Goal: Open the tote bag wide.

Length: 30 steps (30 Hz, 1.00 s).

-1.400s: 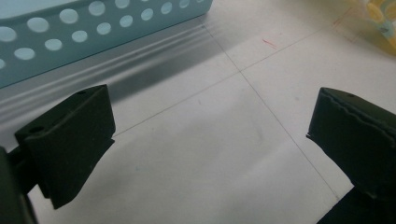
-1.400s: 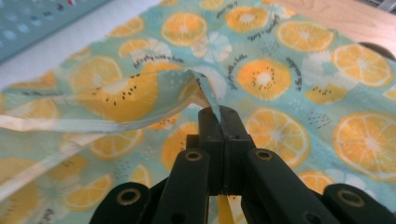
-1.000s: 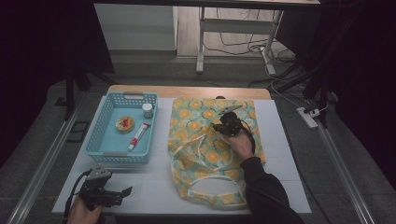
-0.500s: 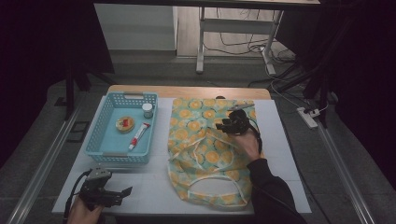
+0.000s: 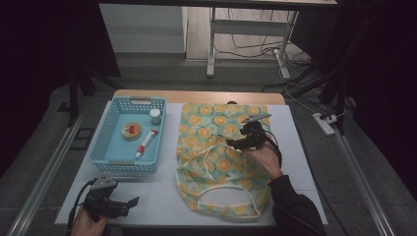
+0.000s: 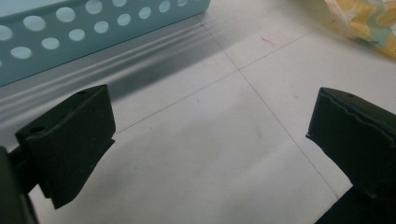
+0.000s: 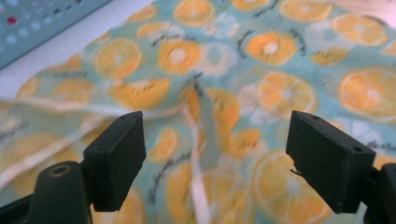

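Now your right gripper (image 5: 235, 143) hovers over the orange-print bag (image 5: 216, 162), fingers just opened and empty, so next regrip its white handle (image 7: 196, 186); left gripper (image 5: 129, 202) waits open.

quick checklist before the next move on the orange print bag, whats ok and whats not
1. Right gripper free of the orange print bag: ok, jaws have just been opening, nothing between them.
2. Left gripper open and empty: ok, over bare table.
3. Bag lying flat: not ok, rumpled around the white handles.
4. Bag mouth open for loading: cannot tell.
5. Blue basket beside the bag, tube inside: ok.
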Each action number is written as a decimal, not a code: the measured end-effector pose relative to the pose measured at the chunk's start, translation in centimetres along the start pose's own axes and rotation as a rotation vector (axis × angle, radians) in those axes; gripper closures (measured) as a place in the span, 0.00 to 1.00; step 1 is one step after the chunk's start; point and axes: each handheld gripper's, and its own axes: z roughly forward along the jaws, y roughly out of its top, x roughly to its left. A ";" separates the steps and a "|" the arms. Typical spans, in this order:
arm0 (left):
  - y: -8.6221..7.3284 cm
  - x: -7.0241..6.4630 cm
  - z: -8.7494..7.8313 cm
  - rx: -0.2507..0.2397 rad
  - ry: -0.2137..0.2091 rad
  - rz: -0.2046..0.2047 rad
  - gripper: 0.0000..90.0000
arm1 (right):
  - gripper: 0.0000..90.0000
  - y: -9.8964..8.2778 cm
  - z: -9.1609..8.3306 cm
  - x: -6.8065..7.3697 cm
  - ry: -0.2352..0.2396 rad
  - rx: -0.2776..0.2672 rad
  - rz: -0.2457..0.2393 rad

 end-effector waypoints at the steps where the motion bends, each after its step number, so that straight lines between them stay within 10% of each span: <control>1: 0.0 0.0 0.0 0.001 0.000 0.001 0.01 | 0.17 -0.2 -0.1 0.1 0.010 0.008 -0.004; 11: 0.0 0.0 0.0 -0.001 0.000 0.004 0.01 | 0.01 -1.6 -1.5 2.8 0.073 0.039 -0.047; 30: 0.0 -0.1 -0.1 -0.004 0.001 0.008 0.01 | 0.00 -5.0 -0.4 8.6 0.193 0.133 -0.118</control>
